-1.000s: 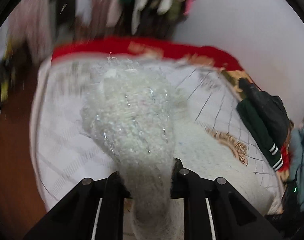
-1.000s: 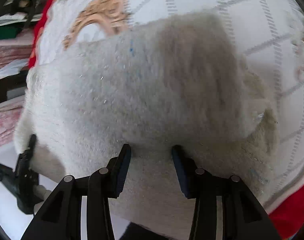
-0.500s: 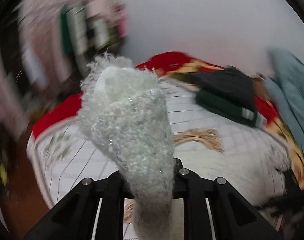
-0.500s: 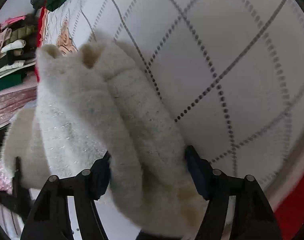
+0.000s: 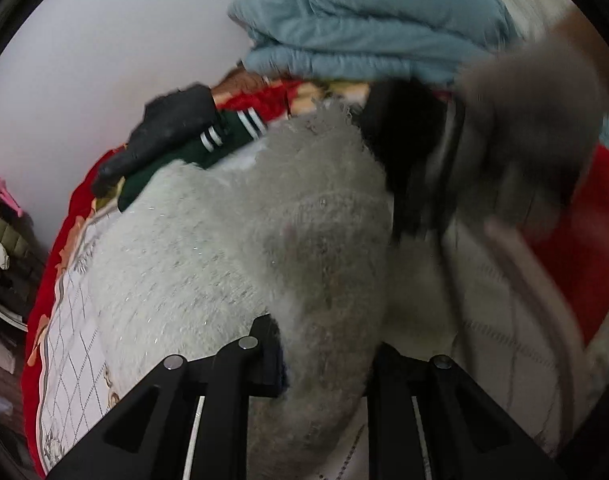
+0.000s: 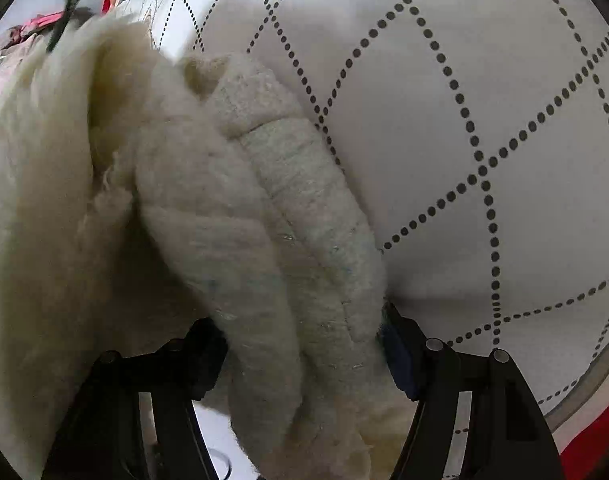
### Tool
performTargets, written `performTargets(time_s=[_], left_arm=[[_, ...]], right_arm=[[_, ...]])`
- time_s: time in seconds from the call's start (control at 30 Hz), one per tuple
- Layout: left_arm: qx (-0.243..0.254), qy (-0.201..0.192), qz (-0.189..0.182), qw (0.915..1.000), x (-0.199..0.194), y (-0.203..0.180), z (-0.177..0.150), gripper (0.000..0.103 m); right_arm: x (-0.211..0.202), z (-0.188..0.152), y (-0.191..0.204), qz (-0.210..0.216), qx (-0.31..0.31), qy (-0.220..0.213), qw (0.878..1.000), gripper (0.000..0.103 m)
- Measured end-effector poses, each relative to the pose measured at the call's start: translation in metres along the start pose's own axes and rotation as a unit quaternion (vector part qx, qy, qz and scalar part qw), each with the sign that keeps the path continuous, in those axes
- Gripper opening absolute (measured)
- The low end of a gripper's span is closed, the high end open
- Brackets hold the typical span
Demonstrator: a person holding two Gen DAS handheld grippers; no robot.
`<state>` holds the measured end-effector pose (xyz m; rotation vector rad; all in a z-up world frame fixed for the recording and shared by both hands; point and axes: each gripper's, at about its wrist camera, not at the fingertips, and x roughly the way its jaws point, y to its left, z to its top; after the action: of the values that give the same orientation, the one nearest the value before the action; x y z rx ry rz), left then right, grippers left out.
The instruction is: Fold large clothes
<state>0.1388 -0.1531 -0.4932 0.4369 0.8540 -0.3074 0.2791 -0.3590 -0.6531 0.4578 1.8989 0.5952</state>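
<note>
- The left tool (image 5: 326, 356) sits at the bottom centre of the left wrist view, its two black fingers pinching a thick bunch of a fluffy white sweater (image 5: 224, 248).
- From that grip the sweater spreads upward and to the left, covering the middle of the frame and lying on the bed (image 5: 76, 320), whose white quilted cover has a grey diamond grid and a red border with gold flowers.
- In the upper left, beyond the sweater, a black garment (image 5: 164, 128) lies on a dark green garment with white stripes (image 5: 208, 142).
- A folded light blue quilt (image 5: 364, 28) fills the top of the left wrist view.
- A blurred dark shape occupies the upper right of that view; what it is cannot be told.
- The right tool (image 6: 304, 344) sits at the bottom centre of the right wrist view, its fingers closed on several bunched folds of the same sweater (image 6: 244, 208).
- Here the sweater fills the left half of the frame, its rolled edges running from the grip up toward the upper left.
- The right half shows the bed cover (image 6: 484, 100) with dotted diamond stitching, and its red border at the lower right corner.
</note>
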Motion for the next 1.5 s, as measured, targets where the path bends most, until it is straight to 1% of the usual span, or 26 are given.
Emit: performTargets(time_s=[0.1, 0.17, 0.23, 0.3, 0.33, 0.37, 0.4, 0.47, 0.5, 0.57, 0.6, 0.67, 0.73, 0.77, 0.83, 0.87, 0.93, 1.0, 1.07, 1.2, 1.27, 1.33, 1.4, 1.43, 1.47, 1.5], left_arm=[[0.011, 0.025, 0.005, 0.9996, 0.006, 0.004, -0.012, 0.015], [0.017, 0.034, 0.011, 0.9992, 0.002, 0.005, -0.010, 0.024], [0.018, 0.046, 0.006, 0.9988, -0.002, 0.003, -0.004, 0.027], [-0.007, 0.052, -0.006, 0.9986, -0.012, 0.006, -0.003, 0.040], [-0.019, 0.052, -0.013, 0.9984, -0.014, 0.010, -0.006, 0.061], [-0.037, 0.051, -0.019, 0.9978, -0.021, 0.013, -0.005, 0.087], [-0.050, 0.049, -0.020, 0.9973, -0.027, 0.015, -0.006, 0.092], [-0.091, 0.050, -0.023, 0.9943, -0.040, 0.026, -0.007, 0.093], [-0.113, 0.055, -0.026, 0.9917, -0.044, 0.033, -0.011, 0.093], [-0.163, 0.065, -0.025, 0.9841, -0.054, 0.045, -0.015, 0.093], [-0.187, 0.072, -0.022, 0.9795, -0.059, 0.050, -0.018, 0.093], [-0.238, 0.085, -0.008, 0.9675, -0.064, 0.064, -0.023, 0.093], [-0.277, 0.104, 0.015, 0.9552, -0.061, 0.079, -0.029, 0.093], [-0.290, 0.113, 0.023, 0.9500, -0.060, 0.084, -0.032, 0.093], [-0.317, 0.127, 0.043, 0.9389, -0.058, 0.094, -0.039, 0.093], [-0.332, 0.138, 0.056, 0.9314, -0.056, 0.101, -0.041, 0.093], [-0.357, 0.144, 0.062, 0.9207, -0.054, 0.111, -0.048, 0.093], [-0.375, 0.148, 0.061, 0.9133, -0.051, 0.121, -0.050, 0.093], [-0.392, 0.151, 0.062, 0.9054, -0.049, 0.129, -0.048, 0.093], [-0.424, 0.146, 0.062, 0.8914, -0.041, 0.151, -0.038, 0.093], [-0.427, 0.153, 0.078, 0.8878, -0.028, 0.162, -0.027, 0.093], [-0.427, 0.163, 0.094, 0.8842, -0.011, 0.173, -0.020, 0.093], [-0.421, 0.179, 0.102, 0.8835, 0.015, 0.180, -0.015, 0.093], [-0.413, 0.191, 0.101, 0.8849, 0.027, 0.179, -0.015, 0.093], [-0.399, 0.208, 0.101, 0.8873, 0.044, 0.177, -0.015, 0.093], [-0.377, 0.220, 0.107, 0.8932, 0.058, 0.172, -0.016, 0.093]], right_arm=[[-0.012, 0.000, 0.001, -0.012, 0.000, 0.002, 1.000, 0.070], [-0.027, -0.005, 0.006, -0.035, -0.007, -0.016, 0.999, 0.073], [-0.047, -0.014, 0.007, -0.042, -0.010, -0.037, 0.998, 0.073], [-0.072, -0.028, 0.012, -0.056, -0.005, -0.069, 0.996, 0.075], [-0.083, -0.036, 0.013, -0.059, -0.004, -0.084, 0.995, 0.077], [-0.096, -0.043, 0.016, -0.056, -0.001, -0.098, 0.994, 0.077], [-0.105, -0.049, 0.020, -0.044, 0.002, -0.110, 0.993, 0.077], [-0.115, -0.055, 0.029, -0.004, 0.003, -0.122, 0.993, 0.078], [-0.117, -0.057, 0.036, 0.028, 0.002, -0.124, 0.992, 0.079], [-0.105, -0.056, 0.050, 0.076, -0.007, -0.108, 0.991, 0.084], [-0.094, -0.052, 0.056, 0.082, -0.016, -0.099, 0.992, 0.084], [-0.064, -0.049, 0.069, 0.064, -0.030, -0.074, 0.995, 0.084], [-0.033, -0.033, 0.073, 0.044, -0.034, -0.037, 0.998, 0.084], [-0.019, -0.029, 0.077, 0.044, -0.033, -0.021, 0.998, 0.064], [-0.014, -0.027, 0.089, 0.028, -0.052, -0.031, 0.998, 0.030], [-0.017, -0.030, 0.097, 0.023, -0.062, -0.040, 0.997, 0.025], [-0.033, -0.044, 0.109, 0.037, -0.075, -0.065, 0.994, 0.023], [-0.048, -0.058, 0.113, 0.060, -0.071, -0.084, 0.992, 0.022], [-0.052, -0.067, 0.104, 0.055, -0.046, -0.097, 0.993, 0.022], [-0.018, -0.062, 0.068, -0.027, 0.014, -0.083, 0.996, 0.022], [0.002, -0.051, 0.055, -0.046, 0.032, -0.084, 0.995, 0.024], [0.009, -0.047, 0.060, -0.058, 0.030, -0.084, 0.994, 0.026], [0.009, -0.044, 0.076, -0.077, 0.021, -0.076, 0.994, 0.034], [0.005, -0.044, 0.085, -0.086, 0.011, -0.069, 0.994, 0.044], [0.001, -0.045, 0.093, -0.092, 0.005, -0.064, 0.994, 0.052], [-0.005, -0.046, 0.097, -0.093, 0.003, -0.061, 0.994, 0.055]])
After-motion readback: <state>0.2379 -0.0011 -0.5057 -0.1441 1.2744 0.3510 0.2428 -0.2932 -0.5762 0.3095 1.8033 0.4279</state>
